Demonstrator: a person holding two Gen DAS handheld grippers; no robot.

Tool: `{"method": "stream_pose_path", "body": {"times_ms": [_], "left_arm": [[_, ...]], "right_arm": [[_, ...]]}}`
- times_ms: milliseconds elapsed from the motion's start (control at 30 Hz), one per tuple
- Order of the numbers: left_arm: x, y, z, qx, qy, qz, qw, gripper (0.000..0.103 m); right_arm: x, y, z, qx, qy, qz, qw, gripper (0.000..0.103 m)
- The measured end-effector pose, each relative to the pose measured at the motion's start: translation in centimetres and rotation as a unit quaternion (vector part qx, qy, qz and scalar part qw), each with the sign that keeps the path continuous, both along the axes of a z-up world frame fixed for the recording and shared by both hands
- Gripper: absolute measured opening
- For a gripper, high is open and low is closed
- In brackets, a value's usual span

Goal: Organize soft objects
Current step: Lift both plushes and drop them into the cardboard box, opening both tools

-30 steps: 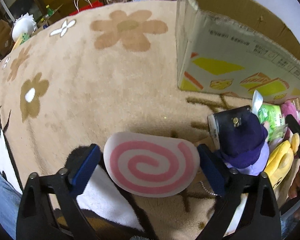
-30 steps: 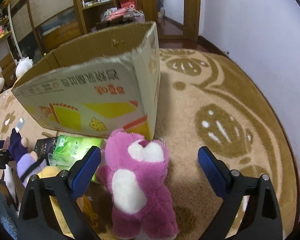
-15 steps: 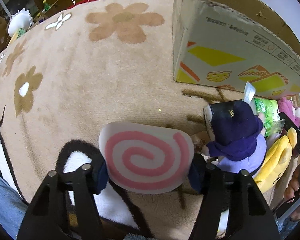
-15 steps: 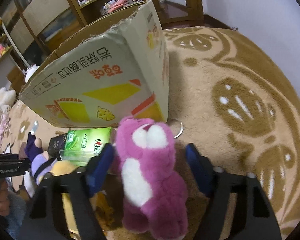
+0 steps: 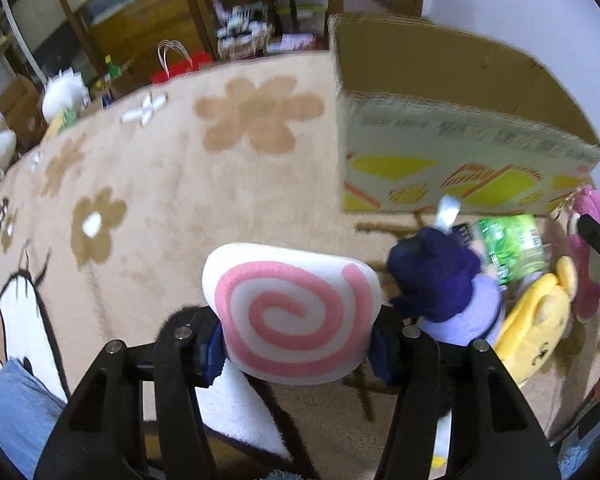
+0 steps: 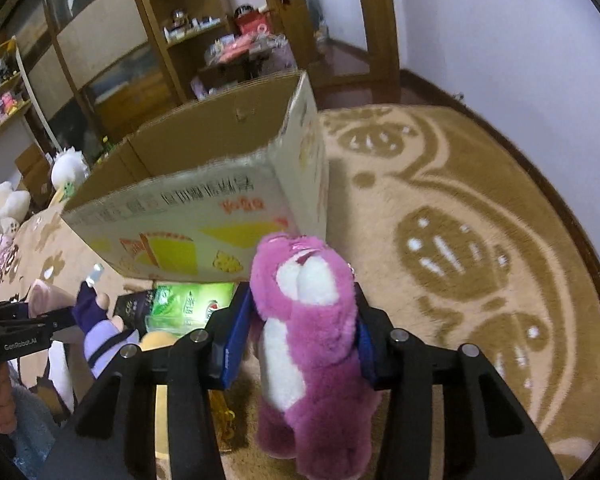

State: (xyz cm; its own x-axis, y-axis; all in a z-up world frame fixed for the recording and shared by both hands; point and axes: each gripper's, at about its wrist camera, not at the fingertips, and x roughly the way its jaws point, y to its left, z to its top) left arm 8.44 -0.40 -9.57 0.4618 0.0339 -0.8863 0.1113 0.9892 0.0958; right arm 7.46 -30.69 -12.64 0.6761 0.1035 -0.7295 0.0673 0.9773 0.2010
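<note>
left gripper [image 5: 296,348] clamps the swirl cushion [image 5: 292,312]; right gripper [image 6: 300,336] clamps the pink bear [image 6: 308,320].

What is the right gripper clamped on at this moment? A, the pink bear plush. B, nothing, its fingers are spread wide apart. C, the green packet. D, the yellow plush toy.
A: in the right wrist view the right gripper has its blue pads pressed against both sides of the pink bear plush, while the green packet lies on the rug by the cardboard box.
</note>
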Motion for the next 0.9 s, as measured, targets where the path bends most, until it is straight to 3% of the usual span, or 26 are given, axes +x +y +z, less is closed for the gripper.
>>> {"method": "stream_pose_path", "body": {"times_ms": [167, 333, 533, 900], "left_arm": [[-1.9, -0.2, 3.1, -0.013, -0.074, -0.016, 0.997, 0.056], [-3.6, -0.5, 6.5, -0.029, -0.155, -0.028, 0.9871, 0.056], [-3.9, -1.2, 9.1, -0.026, -0.221, -0.052, 0.9736, 0.056], [-1.4, -3.0, 11.8, -0.012, -0.245, -0.078, 0.9663, 0.056]], "right_arm": [[-1.8, -0.1, 2.7, 0.0, -0.044, -0.007, 0.999, 0.049], [-3.4, -0.3, 5.5, 0.002, -0.088, -0.01, 0.996, 0.049], [-4.5, 0.1, 8.8, -0.001, -0.136, -0.008, 0.991, 0.049], [-1.9, 1.7, 12.7, -0.038, -0.177, 0.013, 0.983, 0.049]]}}
